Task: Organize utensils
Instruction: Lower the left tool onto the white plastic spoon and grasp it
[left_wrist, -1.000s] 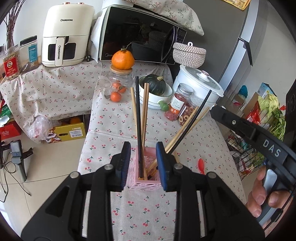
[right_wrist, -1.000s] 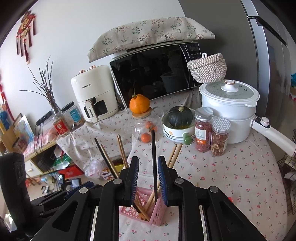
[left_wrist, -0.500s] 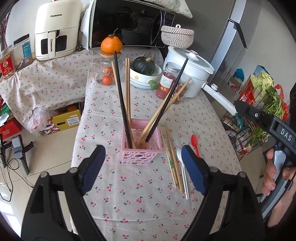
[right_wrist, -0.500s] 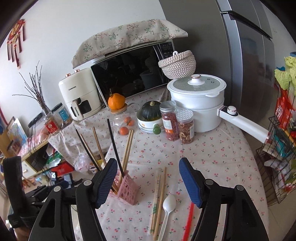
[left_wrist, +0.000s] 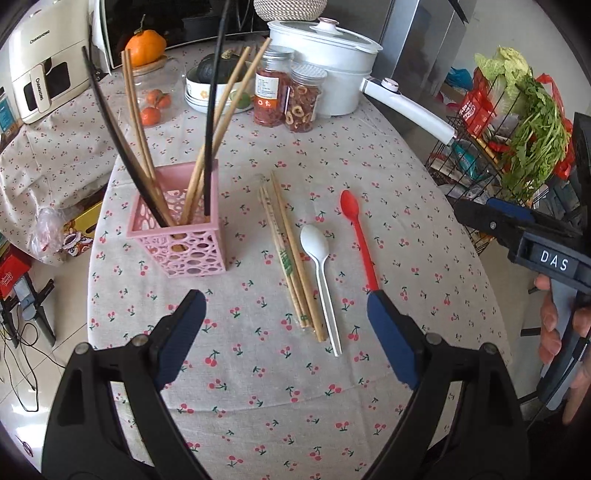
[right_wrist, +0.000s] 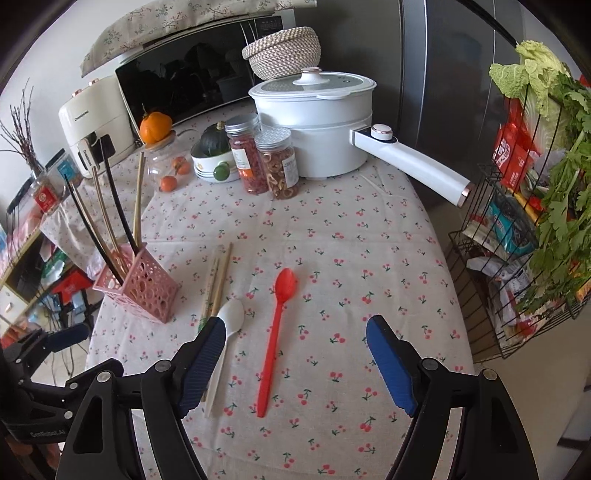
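A pink perforated holder (left_wrist: 179, 236) stands on the cherry-print tablecloth (left_wrist: 258, 369) with several black and wooden chopsticks (left_wrist: 207, 122) leaning in it; it also shows in the right wrist view (right_wrist: 142, 290). To its right lie a bundle of wooden chopsticks (left_wrist: 290, 254), a white spoon (left_wrist: 321, 273) and a red spoon (left_wrist: 360, 236). My left gripper (left_wrist: 286, 336) is open and empty above the near ends of these. My right gripper (right_wrist: 295, 363) is open and empty, straddling the red spoon (right_wrist: 275, 332), with the white spoon (right_wrist: 225, 332) by its left finger.
A white electric pot (right_wrist: 317, 122) with a long handle (right_wrist: 413, 166), two jars (right_wrist: 266, 162), a bowl with a squash (right_wrist: 212, 155) and a glass jar of oranges (right_wrist: 164, 166) stand at the back. A wire rack with vegetables (right_wrist: 535, 206) stands right of the table.
Both grippers opened wide and pulled back from the pink holder, leaving the chopsticks in it, then shifted right over the loose chopsticks and spoons.
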